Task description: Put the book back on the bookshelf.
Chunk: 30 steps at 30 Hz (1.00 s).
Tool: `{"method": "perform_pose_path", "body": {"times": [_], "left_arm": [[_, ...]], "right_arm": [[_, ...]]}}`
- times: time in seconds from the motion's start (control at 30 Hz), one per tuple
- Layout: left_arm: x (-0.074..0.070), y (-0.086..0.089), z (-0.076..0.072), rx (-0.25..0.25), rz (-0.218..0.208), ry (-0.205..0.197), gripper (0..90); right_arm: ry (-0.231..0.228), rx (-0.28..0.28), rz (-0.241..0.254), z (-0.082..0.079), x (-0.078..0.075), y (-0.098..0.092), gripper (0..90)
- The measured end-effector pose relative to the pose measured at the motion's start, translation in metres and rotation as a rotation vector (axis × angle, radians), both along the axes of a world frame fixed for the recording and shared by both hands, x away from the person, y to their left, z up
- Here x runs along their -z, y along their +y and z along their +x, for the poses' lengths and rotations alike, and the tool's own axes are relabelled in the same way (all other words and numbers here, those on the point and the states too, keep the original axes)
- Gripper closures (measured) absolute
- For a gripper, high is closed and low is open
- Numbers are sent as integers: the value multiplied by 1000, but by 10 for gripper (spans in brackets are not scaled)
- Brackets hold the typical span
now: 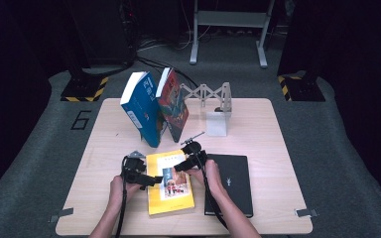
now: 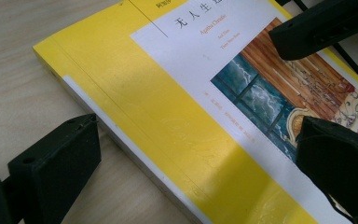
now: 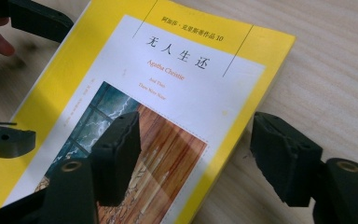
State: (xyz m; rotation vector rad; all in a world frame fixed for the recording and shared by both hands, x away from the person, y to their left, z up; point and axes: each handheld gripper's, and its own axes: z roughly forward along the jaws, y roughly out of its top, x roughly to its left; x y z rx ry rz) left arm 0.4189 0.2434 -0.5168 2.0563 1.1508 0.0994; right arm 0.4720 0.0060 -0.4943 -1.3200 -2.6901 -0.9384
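A yellow paperback (image 1: 171, 186) lies flat on the wooden table (image 1: 268, 134) near the front edge, cover up. My left gripper (image 1: 152, 179) is at its left edge and stands open. In the left gripper view (image 2: 198, 140) one jaw hangs over the bare table and the other over the cover of the yellow paperback (image 2: 168, 116). My right gripper (image 1: 180, 166) is at the book's right side and is also open. In the right gripper view (image 3: 196, 135) one jaw is above the cover picture of the yellow paperback (image 3: 182, 60) and the other is off the book's edge, over wood.
A black notebook (image 1: 230, 181) lies flat just right of the yellow book. Behind, a blue book (image 1: 141, 109) and a red book (image 1: 173, 106) stand leaning, beside a white folding rack (image 1: 213, 94) and a white block (image 1: 217, 124).
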Motion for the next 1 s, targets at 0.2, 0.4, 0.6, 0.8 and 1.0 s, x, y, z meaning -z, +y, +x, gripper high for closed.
{"method": "perform_pose_path", "body": {"times": [0.2, 0.4, 0.6, 0.8, 1.0], "left_arm": [[0, -3, 2, 14, -6, 2, 2], [0, -3, 1, 14, -11, 10, 2], [0, -4, -1, 14, -9, 5, 2], [0, -4, -2, 13, -10, 9, 2], [0, -2, -5, -6, -7, 0, 2]], "right_arm": [[-24, 20, 6, -5, -5, -4, 332], [-39, 21, -1, -7, -8, -8, 313], [-12, 15, -3, -10, -4, -9, 308], [-38, -17, 11, -13, -8, -4, 331], [-68, -16, 7, -10, -7, -5, 371]]}}
